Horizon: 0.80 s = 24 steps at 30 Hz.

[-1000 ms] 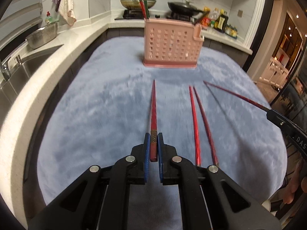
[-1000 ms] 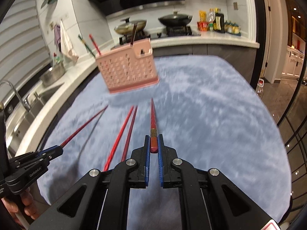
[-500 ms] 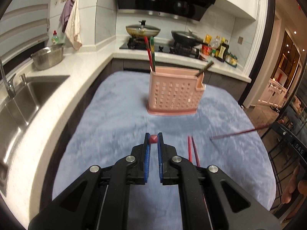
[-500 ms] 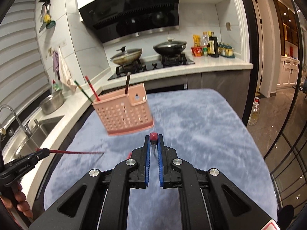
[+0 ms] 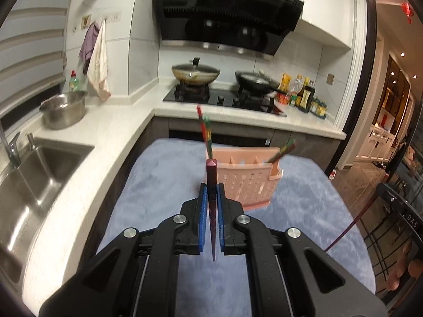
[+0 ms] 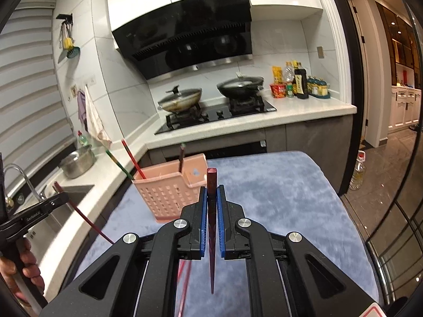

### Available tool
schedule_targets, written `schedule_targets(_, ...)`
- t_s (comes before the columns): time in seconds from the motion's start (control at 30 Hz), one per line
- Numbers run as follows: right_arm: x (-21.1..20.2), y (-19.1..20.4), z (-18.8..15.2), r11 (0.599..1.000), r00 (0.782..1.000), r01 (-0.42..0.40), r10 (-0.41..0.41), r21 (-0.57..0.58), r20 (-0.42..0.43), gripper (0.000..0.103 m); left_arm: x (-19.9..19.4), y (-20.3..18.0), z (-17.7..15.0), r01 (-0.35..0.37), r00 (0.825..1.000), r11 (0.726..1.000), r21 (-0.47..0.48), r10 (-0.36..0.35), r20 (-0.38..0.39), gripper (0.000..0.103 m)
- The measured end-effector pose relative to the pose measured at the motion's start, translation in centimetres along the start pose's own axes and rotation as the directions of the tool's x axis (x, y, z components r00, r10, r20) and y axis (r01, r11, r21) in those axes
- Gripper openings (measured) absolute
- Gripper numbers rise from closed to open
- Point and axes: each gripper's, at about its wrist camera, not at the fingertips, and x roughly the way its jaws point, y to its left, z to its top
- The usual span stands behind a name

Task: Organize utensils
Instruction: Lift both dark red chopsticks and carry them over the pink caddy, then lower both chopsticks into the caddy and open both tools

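Observation:
My left gripper (image 5: 211, 192) is shut on a dark red chopstick (image 5: 212, 174), held upright with its thick end up and its tip pointing down toward the camera. My right gripper (image 6: 212, 194) is shut on another red chopstick (image 6: 212, 182), held the same way. A pink perforated utensil basket (image 5: 248, 182) stands on the blue-grey mat (image 5: 164, 185) just beyond both grippers, with several chopsticks standing in it. It also shows in the right wrist view (image 6: 169, 192). Two more red chopsticks (image 6: 185, 277) lie on the mat below the right gripper.
A white counter (image 5: 116, 132) with a steel sink (image 5: 34, 169) and a metal pot (image 5: 64, 108) runs along the left. A stove with two pans (image 5: 195, 72) and bottles (image 5: 304, 96) stands behind. The left gripper with its chopstick shows at the left edge (image 6: 34, 211).
Both grippers have lifted their chopsticks off the mat and tilted them from lying flat to upright. Both have moved closer to the pink basket.

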Motion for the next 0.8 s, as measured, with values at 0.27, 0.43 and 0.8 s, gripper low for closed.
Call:
schedule_targets(0.27, 1.2, 2.0, 5.7, 0.995, 0.990, -0.104, 0.104, -0.003, 0.090, 0.007, -0.5, -1.0, 6.0, 0.031, 0.993, 0.999, 0.010, -0.032, 0.117, 0.007)
schedule_targets(0.43, 2.8, 3.7, 9.9, 0.990, 0.974, -0.140, 0.140, -0.011, 0.175, 0.007, 0.2, -1.9, 10.0, 0.023, 0.978, 1.000, 0.015, -0.025, 0.206, 0.007)
schedule_targets(0.8, 10.1, 5.5, 14.0, 0.985, 0.966, -0.167, 0.157, 0.032, 0.207, 0.007, 6.1, -1.9, 13.0, 0.008, 0.979, 1.000, 0.014, -0.011, 0.203, 0.007)
